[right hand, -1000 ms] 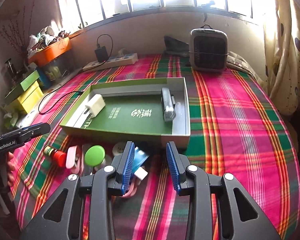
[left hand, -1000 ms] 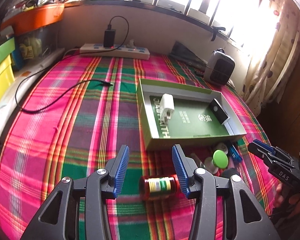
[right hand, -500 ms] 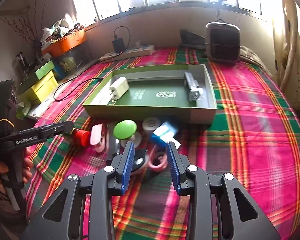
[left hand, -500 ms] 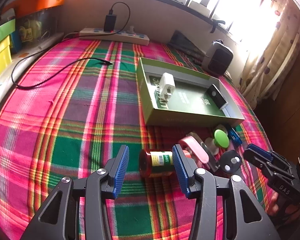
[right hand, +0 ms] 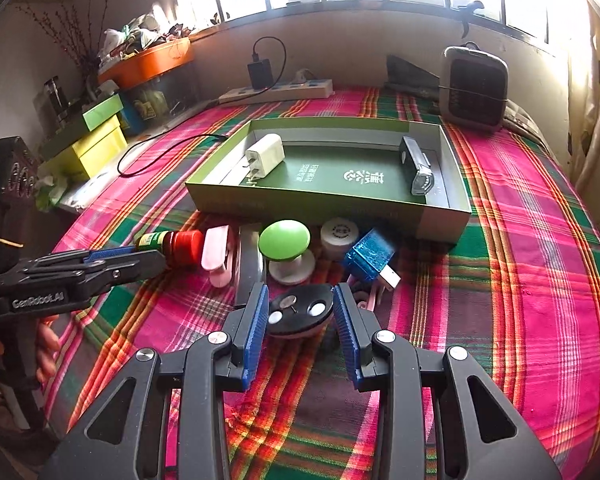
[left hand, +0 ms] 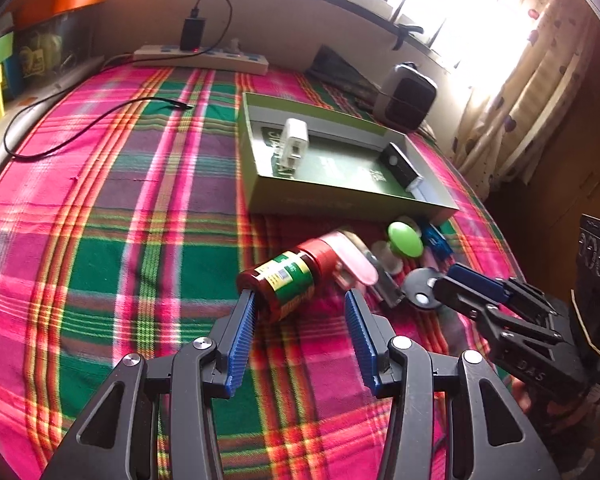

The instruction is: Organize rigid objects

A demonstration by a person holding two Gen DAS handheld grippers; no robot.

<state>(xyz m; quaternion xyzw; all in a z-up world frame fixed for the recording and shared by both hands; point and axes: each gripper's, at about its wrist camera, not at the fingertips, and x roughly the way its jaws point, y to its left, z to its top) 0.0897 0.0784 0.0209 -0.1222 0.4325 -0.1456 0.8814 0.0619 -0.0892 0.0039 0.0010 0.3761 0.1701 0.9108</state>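
A red bottle (left hand: 288,280) with a green label lies on the plaid cloth. Its bottom end sits between the tips of my left gripper (left hand: 300,300), close to the left pad; the jaws stand wide and do not press it. A black disc (right hand: 300,312) lies between the fingers of my right gripper (right hand: 300,296), filling nearly the whole gap, with no clear squeeze. The green box (right hand: 328,208) holds a white charger (right hand: 265,156) and a black and silver device (right hand: 416,166). In the right wrist view, the left gripper (right hand: 156,258) reaches the bottle's (right hand: 180,242) side.
In front of the box lie a pink piece (right hand: 216,250), a green-topped knob (right hand: 285,240), a white round tin (right hand: 339,232) and a blue USB plug (right hand: 368,258). A power strip (left hand: 204,58), a loose cable (left hand: 80,128) and a small heater (right hand: 474,84) lie farther back.
Both grippers moved forward and down toward the pile. The bottle now sits between the left fingertips and the black disc between the right fingers. Jaw widths look unchanged.
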